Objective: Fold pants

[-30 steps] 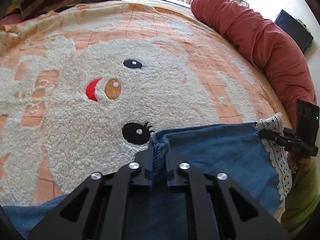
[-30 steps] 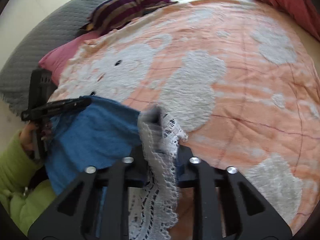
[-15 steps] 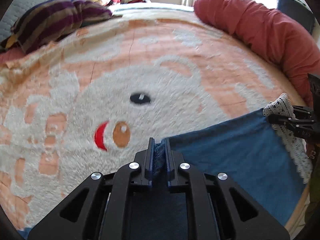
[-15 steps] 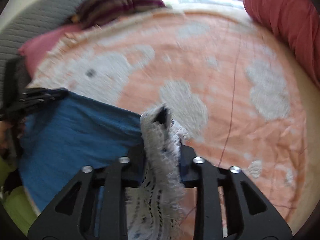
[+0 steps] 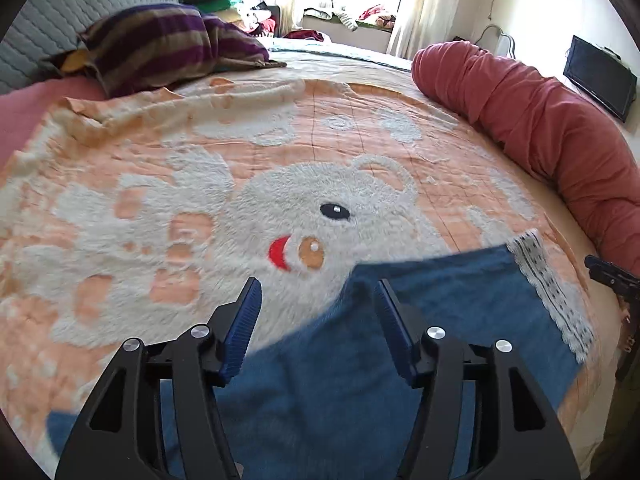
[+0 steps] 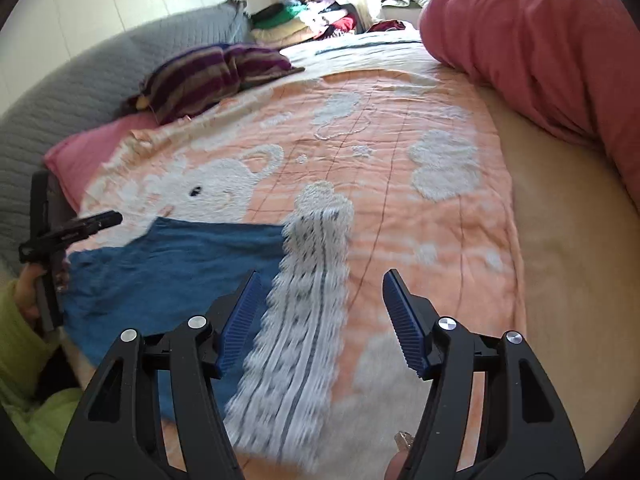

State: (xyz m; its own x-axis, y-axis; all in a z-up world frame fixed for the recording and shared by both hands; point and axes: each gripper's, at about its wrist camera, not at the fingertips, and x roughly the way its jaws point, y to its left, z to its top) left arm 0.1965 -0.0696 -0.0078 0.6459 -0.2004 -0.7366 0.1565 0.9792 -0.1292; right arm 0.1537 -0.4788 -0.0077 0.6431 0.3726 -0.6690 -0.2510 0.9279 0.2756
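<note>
Blue pants (image 5: 420,352) with a white lace hem (image 5: 548,292) lie on the orange bear blanket (image 5: 200,200). My left gripper (image 5: 316,316) is open above the pants' left corner, holding nothing. In the right wrist view the pants (image 6: 168,268) and the blurred lace hem (image 6: 304,308) lie below my right gripper (image 6: 320,312), which is open and empty. The left gripper (image 6: 72,232) shows at the left of the right wrist view, and the right gripper (image 5: 612,280) at the right edge of the left wrist view.
A long red bolster (image 5: 540,132) runs along the bed's right side. A striped purple pillow (image 5: 160,48) and a grey quilted headboard (image 5: 60,32) are at the far left. A pink pillow (image 6: 92,152) lies by the blanket's corner. Clothes are piled by the window (image 5: 352,16).
Both grippers have opened and let go of the pants. The pants' edge and lace hem have dropped onto the blanket. Both grippers have lifted and tilted up.
</note>
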